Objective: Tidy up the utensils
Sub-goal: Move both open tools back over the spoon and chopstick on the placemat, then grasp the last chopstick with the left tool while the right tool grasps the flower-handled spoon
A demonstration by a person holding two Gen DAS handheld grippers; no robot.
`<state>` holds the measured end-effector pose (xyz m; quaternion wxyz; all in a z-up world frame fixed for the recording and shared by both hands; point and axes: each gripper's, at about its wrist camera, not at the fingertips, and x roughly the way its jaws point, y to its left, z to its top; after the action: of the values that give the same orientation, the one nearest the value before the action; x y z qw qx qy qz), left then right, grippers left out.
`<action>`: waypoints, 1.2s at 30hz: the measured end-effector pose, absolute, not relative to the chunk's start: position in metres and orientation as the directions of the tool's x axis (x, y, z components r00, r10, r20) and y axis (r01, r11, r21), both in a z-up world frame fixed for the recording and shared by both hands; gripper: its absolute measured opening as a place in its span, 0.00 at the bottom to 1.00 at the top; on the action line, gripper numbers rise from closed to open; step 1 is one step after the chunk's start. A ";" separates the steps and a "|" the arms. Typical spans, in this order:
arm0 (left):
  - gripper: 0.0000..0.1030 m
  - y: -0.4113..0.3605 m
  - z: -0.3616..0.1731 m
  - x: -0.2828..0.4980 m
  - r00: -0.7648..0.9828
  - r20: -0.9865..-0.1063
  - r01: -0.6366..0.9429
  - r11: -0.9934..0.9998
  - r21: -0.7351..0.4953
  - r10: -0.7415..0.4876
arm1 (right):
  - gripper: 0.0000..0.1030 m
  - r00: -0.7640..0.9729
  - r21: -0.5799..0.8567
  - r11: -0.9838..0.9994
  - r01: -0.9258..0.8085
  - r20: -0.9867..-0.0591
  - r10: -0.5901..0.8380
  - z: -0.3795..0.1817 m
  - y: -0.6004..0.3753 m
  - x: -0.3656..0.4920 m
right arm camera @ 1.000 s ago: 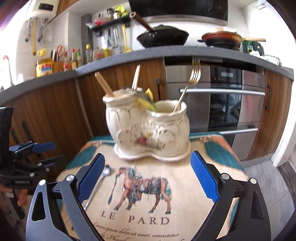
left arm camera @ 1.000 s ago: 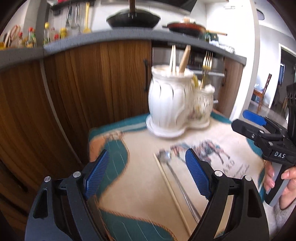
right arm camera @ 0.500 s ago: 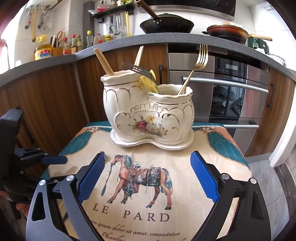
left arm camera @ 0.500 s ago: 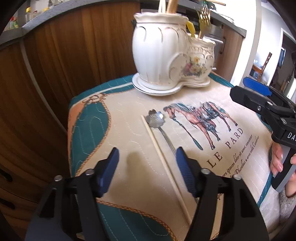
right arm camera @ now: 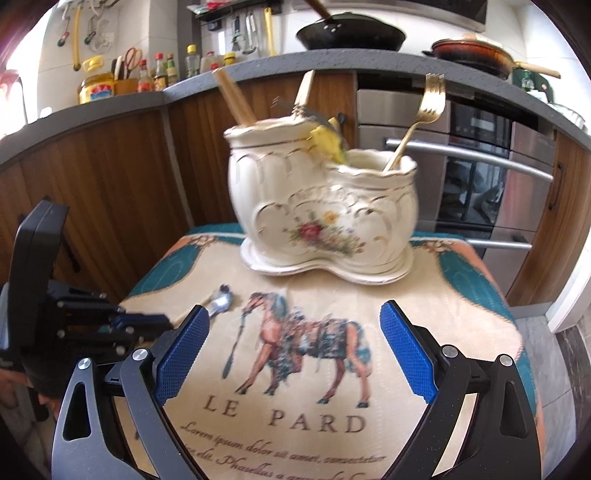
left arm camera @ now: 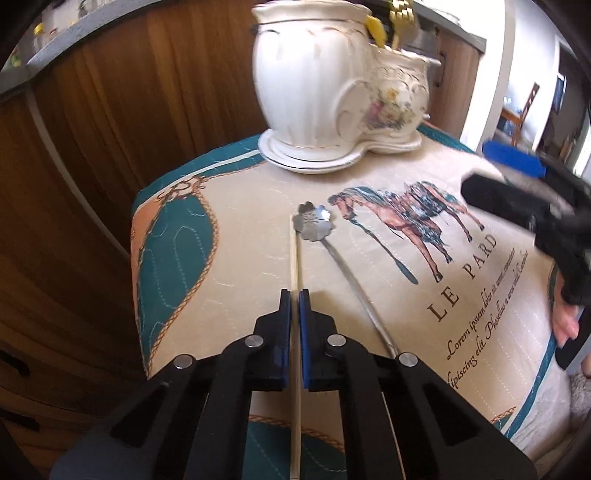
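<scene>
A kitchen lies behind the scene – wooden cabinet fronts (left arm camera: 110,110), a grey countertop with a black pan (right arm camera: 351,35) and bottles, and an oven (right arm camera: 476,166) to the right. In front stands a small desk covered by a quilted cloth (left arm camera: 229,258) printed with a horse (right arm camera: 310,339) and the words LE PARD.

At the far edge of the cloth sits a white ceramic utensil holder (right arm camera: 317,218) with two joined compartments on one saucer. The taller compartment holds wooden sticks and a dark fork; the lower one holds a gold fork (right arm camera: 424,110).

The left gripper (left arm camera: 294,295) has just been closing, and its blue fingers (left arm camera: 284,332) are now clenched on a single wooden chopstick (left arm camera: 294,254) – the stick runs straight between the pads and lies along the cloth, its far tip just beside the bowl of a metal spoon (left arm camera: 314,221). The spoon has a flower-shaped bowl and lies flat on the cloth, its thin handle curving back toward the camera to the right of the chopstick.

The right gripper (right arm camera: 293,350) hangs above the horse print with its fingers (right arm camera: 181,354) released and spread wide, nothing between them. A hand (left arm camera: 565,317) shows at the right edge of the left wrist view, wrapped around that gripper's handle
</scene>
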<state>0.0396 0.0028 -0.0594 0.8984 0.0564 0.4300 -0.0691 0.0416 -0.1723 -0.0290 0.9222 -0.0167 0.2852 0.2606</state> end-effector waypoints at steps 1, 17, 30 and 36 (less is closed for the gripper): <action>0.04 0.007 -0.057 0.039 0.627 -0.775 0.162 0.986 0.030 -0.080 | 0.90 0.686 0.124 0.857 -0.500 -0.547 0.480 -0.030 -0.169 0.041; 0.04 0.040 -0.040 0.032 0.678 -0.721 0.108 0.990 -0.094 -0.142 | 0.39 0.502 0.035 0.785 -0.619 -0.751 0.429 -0.058 -0.077 0.033; 0.04 0.042 -0.040 0.033 0.683 -0.709 0.126 0.984 -0.124 -0.176 | 0.04 0.531 0.022 0.813 -0.581 -0.747 0.400 -0.058 -0.105 0.039; 0.04 0.036 -0.041 0.033 0.678 -0.711 0.141 0.982 -0.123 -0.186 | 0.04 0.540 -0.039 0.812 -0.582 -0.765 0.351 -0.054 -0.139 0.035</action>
<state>0.0329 0.0357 -0.0408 0.9156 -0.0290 0.3910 -0.0894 0.0353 -0.1388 -0.0539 0.8654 -0.1458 0.3964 0.2697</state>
